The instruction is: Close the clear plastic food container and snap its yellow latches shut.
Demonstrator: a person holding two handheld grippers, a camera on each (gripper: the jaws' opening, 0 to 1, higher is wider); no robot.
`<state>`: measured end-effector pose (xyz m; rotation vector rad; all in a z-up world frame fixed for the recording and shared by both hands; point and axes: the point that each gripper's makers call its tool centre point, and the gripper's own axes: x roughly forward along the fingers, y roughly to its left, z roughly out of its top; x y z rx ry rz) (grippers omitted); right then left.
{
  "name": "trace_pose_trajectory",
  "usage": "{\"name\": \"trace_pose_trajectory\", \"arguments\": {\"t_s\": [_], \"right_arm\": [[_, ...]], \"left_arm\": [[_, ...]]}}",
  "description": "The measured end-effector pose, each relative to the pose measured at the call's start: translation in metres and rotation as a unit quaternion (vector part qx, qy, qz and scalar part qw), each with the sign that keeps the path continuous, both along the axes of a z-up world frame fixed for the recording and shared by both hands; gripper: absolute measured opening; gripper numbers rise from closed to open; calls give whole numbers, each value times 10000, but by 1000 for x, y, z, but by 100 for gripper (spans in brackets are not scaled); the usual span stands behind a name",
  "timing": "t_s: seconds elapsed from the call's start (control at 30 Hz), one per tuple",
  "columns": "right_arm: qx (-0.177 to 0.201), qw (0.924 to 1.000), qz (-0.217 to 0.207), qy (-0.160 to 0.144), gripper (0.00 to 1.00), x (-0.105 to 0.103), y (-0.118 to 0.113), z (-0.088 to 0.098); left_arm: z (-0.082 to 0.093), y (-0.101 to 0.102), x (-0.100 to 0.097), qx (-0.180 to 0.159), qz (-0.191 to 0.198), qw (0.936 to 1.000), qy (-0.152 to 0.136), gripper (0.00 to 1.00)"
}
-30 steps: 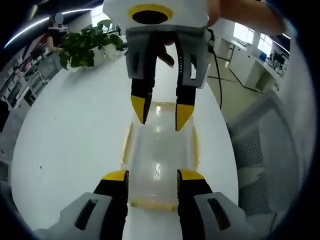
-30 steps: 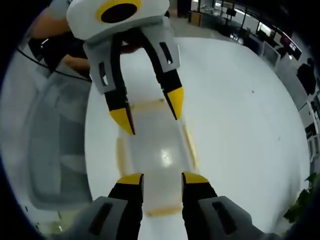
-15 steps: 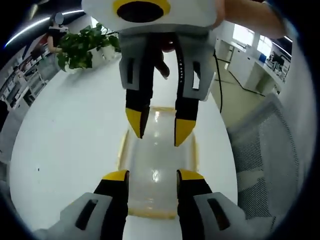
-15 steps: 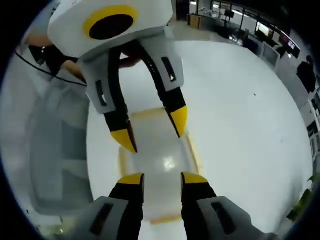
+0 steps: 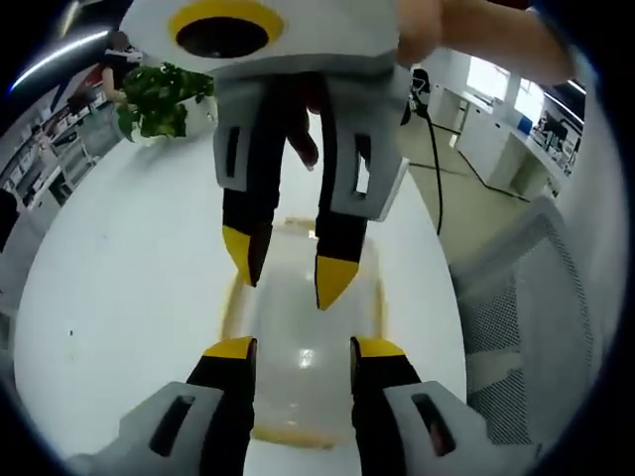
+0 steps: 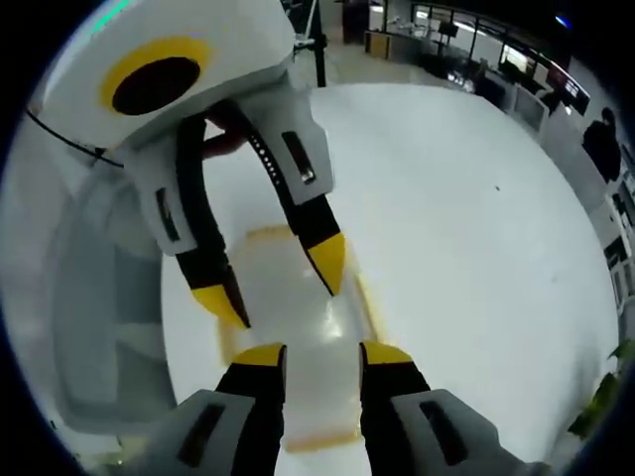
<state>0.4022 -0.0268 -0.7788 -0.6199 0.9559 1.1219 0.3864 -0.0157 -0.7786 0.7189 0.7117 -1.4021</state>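
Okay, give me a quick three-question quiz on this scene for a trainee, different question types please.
1. True or false: the left gripper is shut on a latch.
2. Which thing lies between the two grippers: A) a metal pot, B) the clear container, C) a cardboard box?
3. What stands at the far end of the white table in the left gripper view?

Key: 1 false, both it and the right gripper are open. 2 B. 3 a green plant.

You see a clear glossy plastic container [image 5: 303,347], its yellow latches [image 5: 294,433], a smooth white glossy desk [image 5: 129,268].
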Motion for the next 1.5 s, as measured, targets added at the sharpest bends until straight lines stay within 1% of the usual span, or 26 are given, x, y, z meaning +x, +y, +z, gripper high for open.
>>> {"name": "trace_pose_trajectory", "arguments": {"t_s": [0.43,0.77,1.07,1.17,1.33,1.5], "right_arm": [[26,10000,-4,-59,27,10,3,2],[20,10000,46,-56,28,17,6,1],[35,10000,30,-50,31,24,9,-2],[26,10000,43,-32,31,26,10,-4],[78,10000,26,32,32,30,12,-5],[92,9997,49,203,33,32,11,-7]], "left_arm": [[0,1,-9,-41,33,10000,69,39],[-1,6,-15,-112,164,9997,120,40],[-1,5,-19,-137,212,9996,86,45],[-1,5,-21,-101,178,9998,14,46],[-4,4,-24,29,71,9998,-207,48],[-6,4,-25,122,51,9992,-381,51]]}}
